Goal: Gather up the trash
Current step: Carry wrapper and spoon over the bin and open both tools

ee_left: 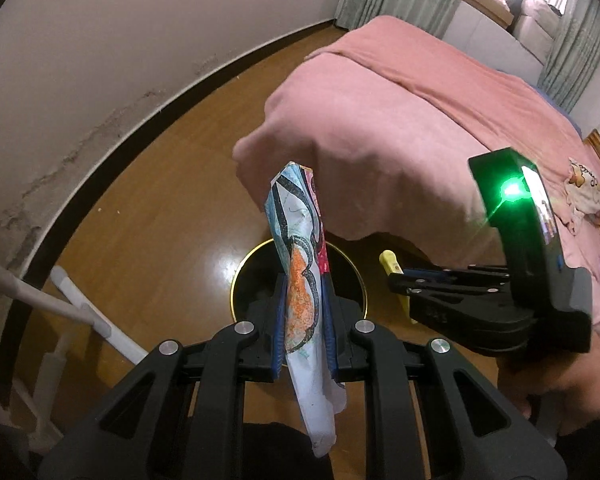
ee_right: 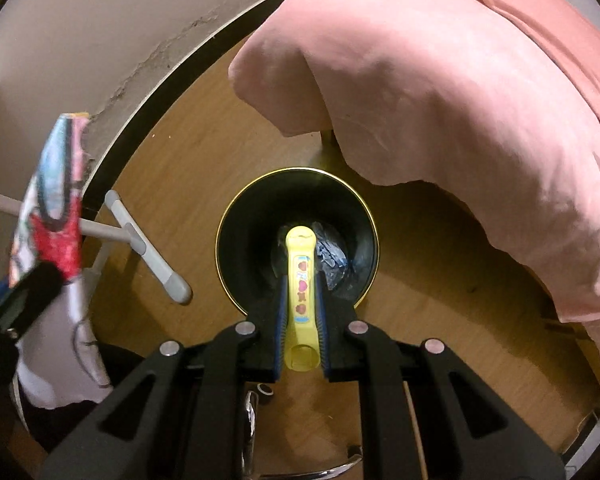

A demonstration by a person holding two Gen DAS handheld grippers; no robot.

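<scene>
Wood floor (ee_right: pixel 172 152) (glossy), pink bedspread (ee_right: pixel 460 100), black bin (ee_right: pixel 236 220).

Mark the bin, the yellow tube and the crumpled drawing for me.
bin (ee_right: pixel 236 216): right wrist view, inner black wall.
yellow tube (ee_right: pixel 300 292): right wrist view, mid-body sticker.
crumpled drawing (ee_left: pixel 300 292): left wrist view, orange patch.

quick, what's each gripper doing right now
left gripper: shut on the paper
right gripper: shut on the yellow tube, above the bin
</scene>
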